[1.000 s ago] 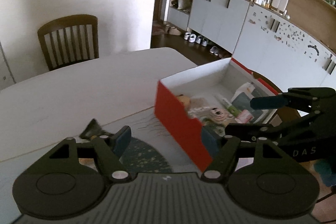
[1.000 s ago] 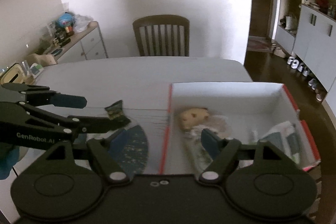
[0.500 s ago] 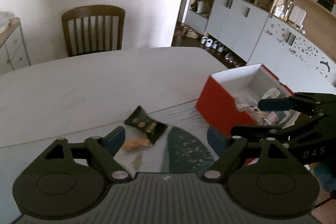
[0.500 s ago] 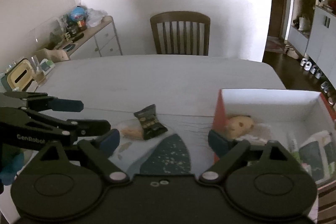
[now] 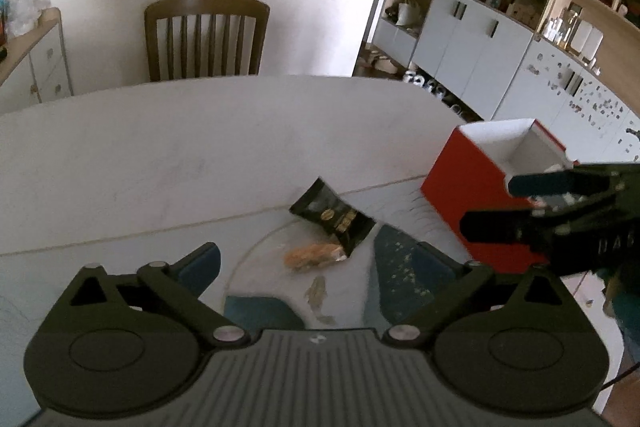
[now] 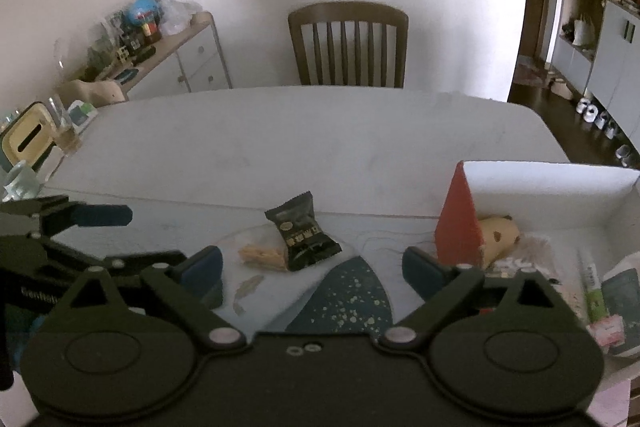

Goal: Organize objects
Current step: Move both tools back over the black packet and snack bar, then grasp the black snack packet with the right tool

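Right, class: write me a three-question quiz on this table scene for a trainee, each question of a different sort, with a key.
1. True or false: the black packet lies inside the red box.
2. What lies against the black packet? A) clear cracker packet B) a spoon C) a cup
3. Fill in: the left tongs and right tongs are both ____.

Key: 1 false, it lies on the table; 2 A; 3 open, holding nothing.

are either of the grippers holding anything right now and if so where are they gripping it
Nothing is held. The left gripper and right gripper are both open, hovering above the black snack packet and the clear-wrapped snack on the table.
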Demonstrator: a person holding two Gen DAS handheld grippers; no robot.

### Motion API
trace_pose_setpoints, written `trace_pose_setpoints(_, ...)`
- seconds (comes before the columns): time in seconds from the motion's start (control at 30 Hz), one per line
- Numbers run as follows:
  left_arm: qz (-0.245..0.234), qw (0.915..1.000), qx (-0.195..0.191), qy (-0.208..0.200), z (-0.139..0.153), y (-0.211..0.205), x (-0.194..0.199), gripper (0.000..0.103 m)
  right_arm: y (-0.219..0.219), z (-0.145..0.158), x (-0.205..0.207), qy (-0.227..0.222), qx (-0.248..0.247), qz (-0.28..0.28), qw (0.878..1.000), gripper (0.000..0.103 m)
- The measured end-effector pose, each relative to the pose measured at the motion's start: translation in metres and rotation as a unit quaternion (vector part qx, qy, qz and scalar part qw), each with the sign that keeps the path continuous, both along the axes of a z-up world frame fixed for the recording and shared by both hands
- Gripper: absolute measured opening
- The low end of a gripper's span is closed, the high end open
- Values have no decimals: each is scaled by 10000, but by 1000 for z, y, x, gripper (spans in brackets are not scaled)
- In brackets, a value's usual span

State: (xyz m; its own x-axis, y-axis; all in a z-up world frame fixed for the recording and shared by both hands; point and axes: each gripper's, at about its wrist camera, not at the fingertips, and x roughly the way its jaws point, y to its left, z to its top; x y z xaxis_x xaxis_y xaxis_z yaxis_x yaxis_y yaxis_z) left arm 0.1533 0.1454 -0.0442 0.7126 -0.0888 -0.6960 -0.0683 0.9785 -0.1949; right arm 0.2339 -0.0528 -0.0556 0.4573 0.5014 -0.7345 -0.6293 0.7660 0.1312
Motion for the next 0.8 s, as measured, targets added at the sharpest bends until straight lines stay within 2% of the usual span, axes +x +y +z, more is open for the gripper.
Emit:
trace_pose_setpoints(0.1,9,10000,-12,78,-15,2,7,103,9,-11,9,56,-105,2,9999,97)
trace_pose_setpoints(0.37,-25,9993,301,214,-56,-6,32,103,34,-45,40,242,-380,19,9990,97)
trace_pose_setpoints(0.63,193,9989,226,358,-86,-8,56,103,55,-75,63,467,-564,91,9973,96)
trace_pose_setpoints(0.8,249,9988,232,343,-96,-9,64,103,67,-87,69,538,-651,200,9962,90)
